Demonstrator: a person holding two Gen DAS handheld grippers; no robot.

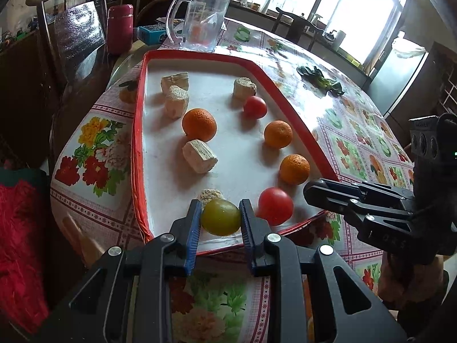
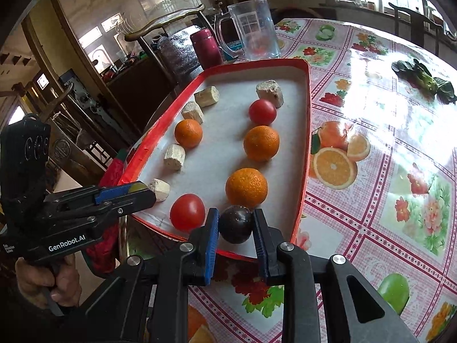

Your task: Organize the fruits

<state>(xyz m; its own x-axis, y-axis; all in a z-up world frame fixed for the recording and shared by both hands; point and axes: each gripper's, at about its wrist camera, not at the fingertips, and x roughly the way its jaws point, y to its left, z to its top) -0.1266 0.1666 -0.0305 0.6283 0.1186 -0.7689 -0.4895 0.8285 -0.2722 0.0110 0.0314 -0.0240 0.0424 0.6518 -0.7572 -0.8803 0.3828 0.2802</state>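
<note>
left gripper (image 1: 220, 217) pinches a yellow-green fruit (image 1: 220, 216) between its blue pads at the near edge of the red-rimmed tray (image 1: 137, 131). right gripper (image 2: 235, 225) pinches a dark purple fruit (image 2: 236, 224) at the same near edge. just beyond, inside the tray, a red tomato (image 2: 187, 212) lies between the two held fruits. farther in: three oranges (image 2: 246, 186), a second tomato (image 2: 262, 111) and pale cut chunks (image 1: 200, 155). beyond the tray's far rim stands a clear glass mug (image 1: 200, 20).
</note>
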